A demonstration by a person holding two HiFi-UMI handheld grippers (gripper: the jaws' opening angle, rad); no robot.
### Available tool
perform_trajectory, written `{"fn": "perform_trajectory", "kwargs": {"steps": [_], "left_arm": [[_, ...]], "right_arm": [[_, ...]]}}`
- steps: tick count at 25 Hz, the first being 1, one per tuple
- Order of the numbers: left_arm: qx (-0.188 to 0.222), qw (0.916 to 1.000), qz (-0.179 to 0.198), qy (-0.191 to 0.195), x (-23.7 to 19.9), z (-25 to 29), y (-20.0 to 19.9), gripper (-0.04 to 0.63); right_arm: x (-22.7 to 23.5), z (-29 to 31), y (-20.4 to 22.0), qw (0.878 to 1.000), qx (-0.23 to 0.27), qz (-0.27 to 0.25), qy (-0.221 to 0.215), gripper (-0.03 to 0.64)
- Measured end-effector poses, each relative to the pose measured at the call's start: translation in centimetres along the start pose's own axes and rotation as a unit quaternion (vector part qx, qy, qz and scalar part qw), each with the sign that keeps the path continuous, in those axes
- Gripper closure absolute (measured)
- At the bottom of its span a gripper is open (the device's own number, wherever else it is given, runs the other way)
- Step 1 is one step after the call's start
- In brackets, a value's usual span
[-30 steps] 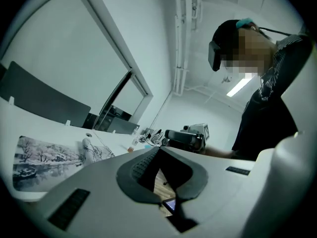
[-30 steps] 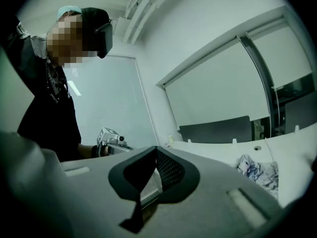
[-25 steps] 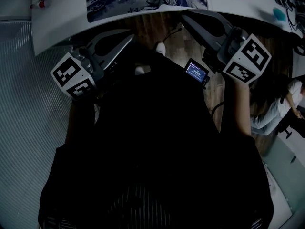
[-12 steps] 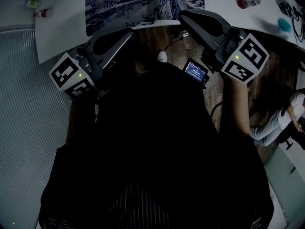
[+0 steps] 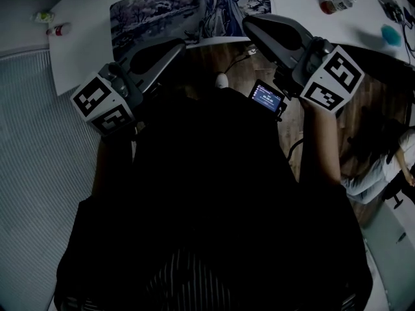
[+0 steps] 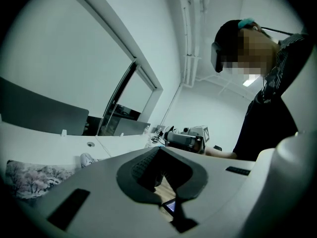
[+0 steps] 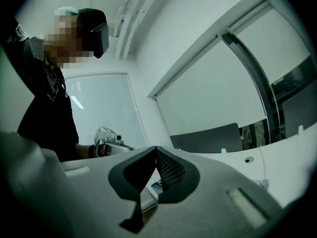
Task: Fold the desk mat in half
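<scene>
Fig.: L gripper & R gripper, each w/ jaws pressed together on nothing, have neared the white table over the last sec.; the desk mat lies flat, unfolded, just ahead, i.e. approach only, fold not begun.

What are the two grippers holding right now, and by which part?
Nothing. The left gripper and right gripper are both shut and empty; the desk mat lies on the table, ungrasped.
</scene>
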State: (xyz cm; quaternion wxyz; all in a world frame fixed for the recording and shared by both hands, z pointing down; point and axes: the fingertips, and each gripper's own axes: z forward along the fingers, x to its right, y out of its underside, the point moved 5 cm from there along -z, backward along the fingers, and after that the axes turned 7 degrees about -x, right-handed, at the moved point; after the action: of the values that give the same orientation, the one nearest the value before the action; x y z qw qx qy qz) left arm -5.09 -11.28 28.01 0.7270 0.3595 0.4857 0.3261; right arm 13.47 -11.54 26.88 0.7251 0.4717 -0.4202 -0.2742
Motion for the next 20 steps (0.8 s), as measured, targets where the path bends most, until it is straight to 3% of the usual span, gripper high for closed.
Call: {"fn": "perform_trajectory", "kwargs": {"steps": [6,12,20], "left_arm": [[-0.007,0.9999,-0.007,-0.001,-0.2,1.5,0.1,0.587],[-0.018,0.999,-0.037,0.016,-4.6,3.2,-0.8,0.588],[-0.019,0.9981,0.021,0.055,-5.8,4.3,-3.3,0.587]], "right_arm": [[2.5,-1.4,0.3,1.0,0.011,0.019,0.012,0.612],[7.3,0.4,-0.1,0.998,-0.008,0.047,0.042,0.612],[9.5,-2.4,-1.8,0.99,0.019,0.033,0.137,0.612]]}}
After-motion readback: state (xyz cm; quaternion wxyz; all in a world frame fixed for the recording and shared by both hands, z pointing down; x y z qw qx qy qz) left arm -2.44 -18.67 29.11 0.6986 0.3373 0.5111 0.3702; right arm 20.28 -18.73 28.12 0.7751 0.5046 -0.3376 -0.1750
